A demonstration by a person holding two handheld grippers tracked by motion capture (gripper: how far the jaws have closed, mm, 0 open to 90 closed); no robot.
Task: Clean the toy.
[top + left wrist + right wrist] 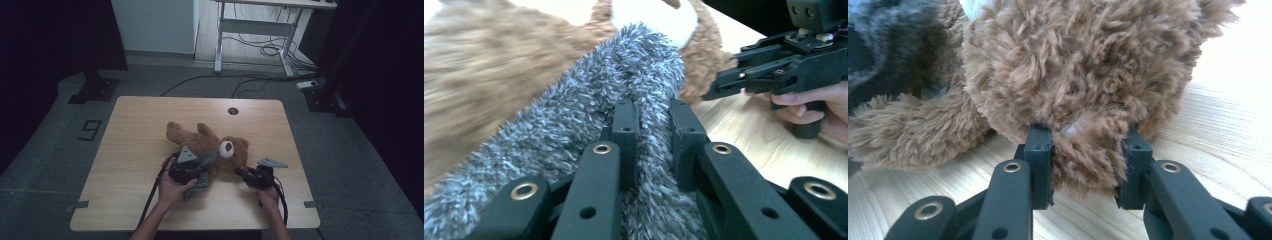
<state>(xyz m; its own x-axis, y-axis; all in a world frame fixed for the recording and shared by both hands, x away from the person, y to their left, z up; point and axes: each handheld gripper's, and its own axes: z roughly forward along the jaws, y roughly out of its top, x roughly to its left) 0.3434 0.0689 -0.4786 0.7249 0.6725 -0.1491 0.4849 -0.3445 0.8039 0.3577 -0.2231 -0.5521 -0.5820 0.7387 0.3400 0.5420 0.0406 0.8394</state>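
A brown teddy bear [196, 137] lies on the wooden table [135, 135], its head with the white muzzle [227, 148] toward the right. A grey fuzzy scarf [201, 184] drapes over its body near the neck. My left gripper [206, 161] is shut on a fold of the scarf [574, 130], which bulges between the two black jaws, at gripper [651, 120]. My right gripper [240, 173] is shut on a brown furry lobe of the bear's head [1083, 65], pinched at gripper [1088, 145] just above the tabletop. The left gripper view also has the right gripper [729, 82] against the bear's head.
A round cable hole [233, 110] sits near the table's far edge. Beyond the table stand a white desk frame [252, 27] with cables on the floor and black stand bases at left [95, 90] and right [322, 97]. Bare wood surrounds the bear.
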